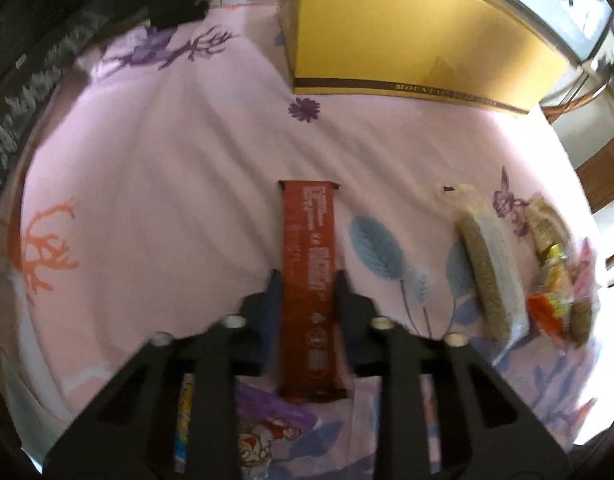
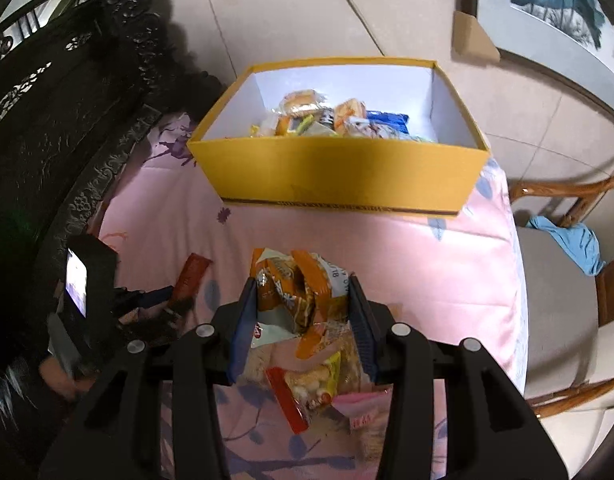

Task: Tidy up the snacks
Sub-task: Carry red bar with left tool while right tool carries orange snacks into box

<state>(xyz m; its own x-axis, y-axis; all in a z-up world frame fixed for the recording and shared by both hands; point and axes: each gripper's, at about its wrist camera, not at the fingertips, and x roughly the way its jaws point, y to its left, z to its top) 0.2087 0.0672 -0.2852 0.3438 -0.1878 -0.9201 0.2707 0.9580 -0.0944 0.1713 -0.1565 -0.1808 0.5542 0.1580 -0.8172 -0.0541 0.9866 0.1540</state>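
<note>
On a table draped in a pink floral cloth [image 1: 195, 168], the left gripper [image 1: 309, 280] points steeply down over a long red-brown snack bar [image 1: 309, 264], its two dark jaws closed against the bar's long edges so the wrapper is pinched between them while it lies flat on the cloth, one end toward twelve o'clock. At about three o'clock of the bar in the left wrist view, well apart from it, lie a pale oat-coloured wrapped bar [image 1: 489, 276] and a blurred cluster of small bright packets [image 1: 555, 292] near the cloth's edge. The yellow cardboard box [image 1: 407, 40] stands at one o'clock, at the far side of the table. In the right wrist view, the right gripper [image 2: 303, 292] holds an orange-and-white snack packet [image 2: 295, 292] between its blue-padded jaws, narrowly parted on the crumpled wrapper and lifted clear of the cloth. More packets [image 2: 307, 392] lie beneath it. The open box [image 2: 339, 172], already holding assorted snacks [image 2: 327, 118], sits at twelve o'clock. A wooden chair [image 2: 567, 300] with a blue cloth [image 2: 571, 244] stands at three o'clock.
</note>
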